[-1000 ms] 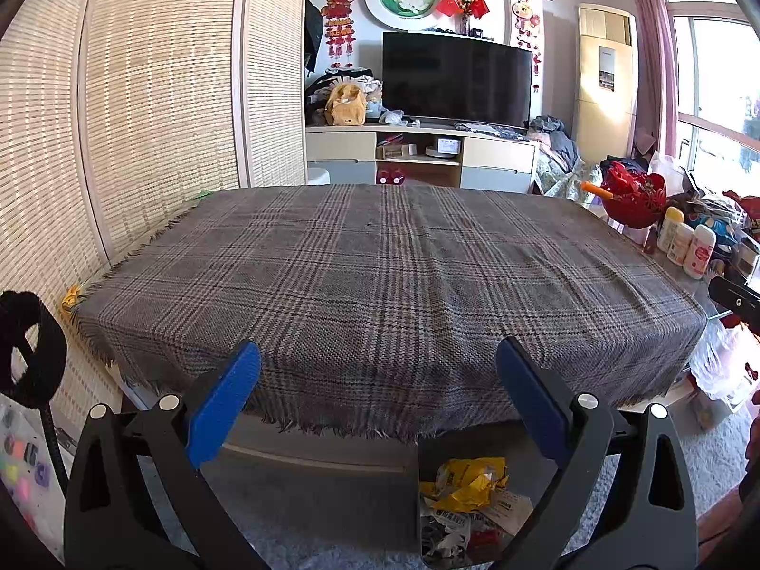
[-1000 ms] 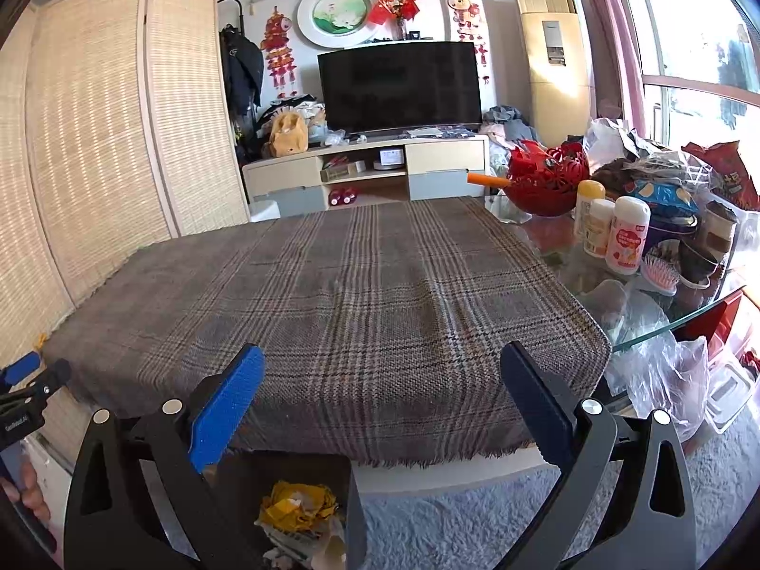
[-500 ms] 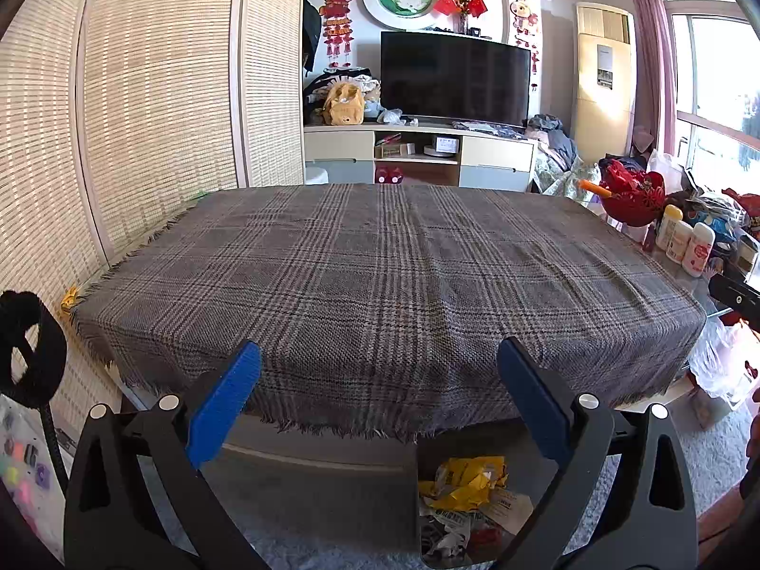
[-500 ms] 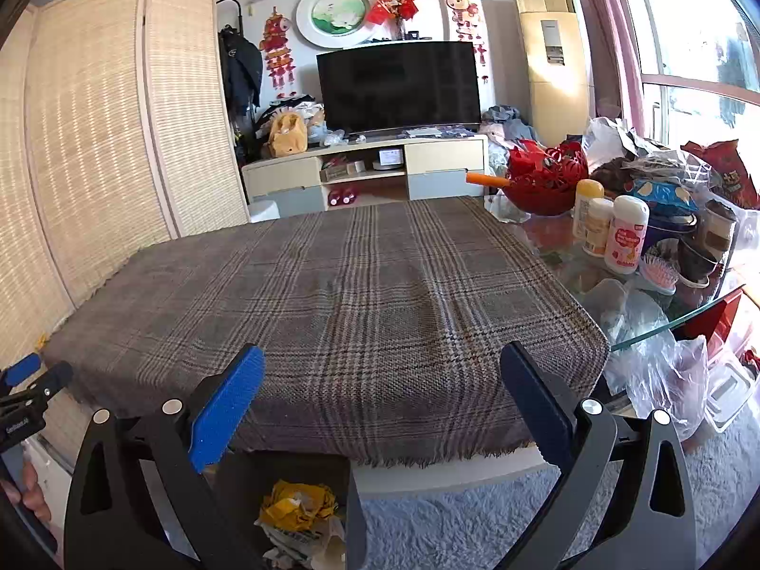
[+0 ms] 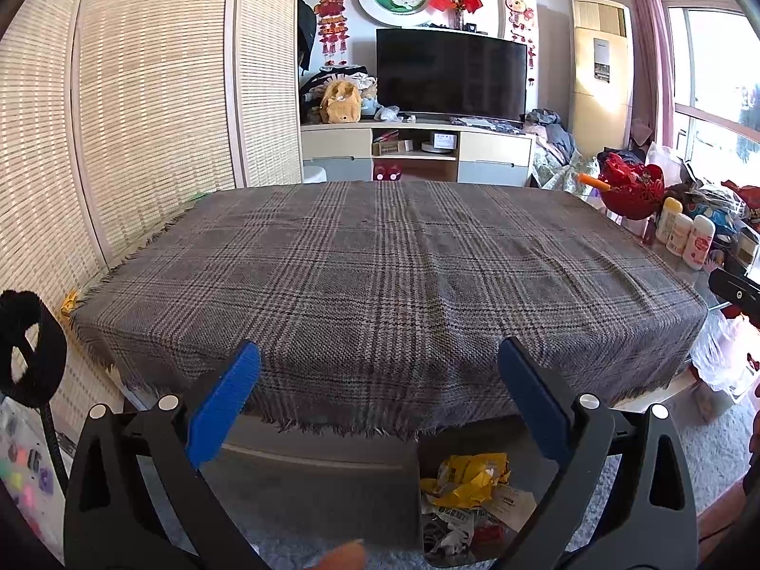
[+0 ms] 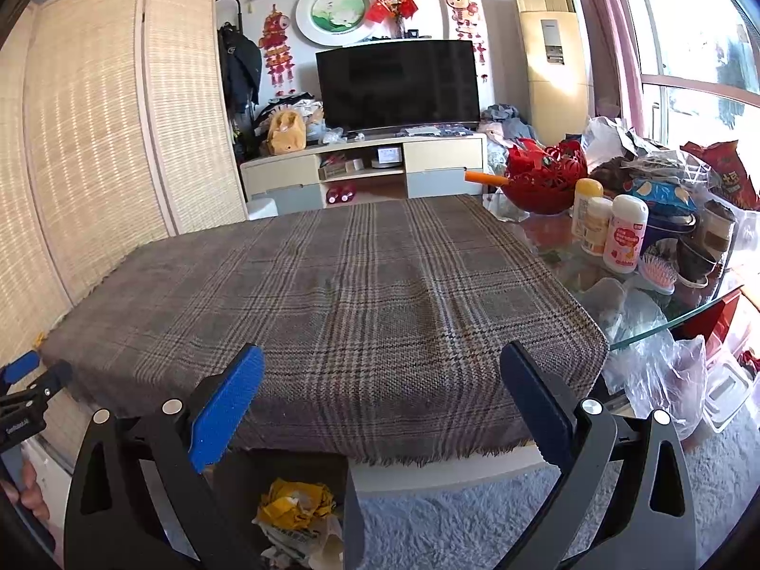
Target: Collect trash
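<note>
A dark trash bin [image 5: 430, 498] stands on the floor below the table's near edge, holding crumpled yellow wrappers [image 5: 468, 475] and printed paper scraps. The right wrist view shows the same bin [image 6: 354, 513] with the yellow wrappers [image 6: 294, 506] inside. My left gripper [image 5: 377, 380] is open above the bin with nothing between its blue pads. Also open and holding nothing, my right gripper [image 6: 380, 382] hovers at the table's near edge. The grey plaid tablecloth [image 5: 380, 275] carries no loose items.
On the glass table end at the right are a red bowl [image 6: 546, 175], bottles [image 6: 624, 232], a hairbrush and snack bags. Plastic bags [image 6: 665, 370] hang at the table's right corner. A woven screen [image 5: 118, 118] lines the left side. A TV stand is behind, on grey carpet.
Both views have stayed almost the same. A fingertip has come into the bottom edge of the left wrist view.
</note>
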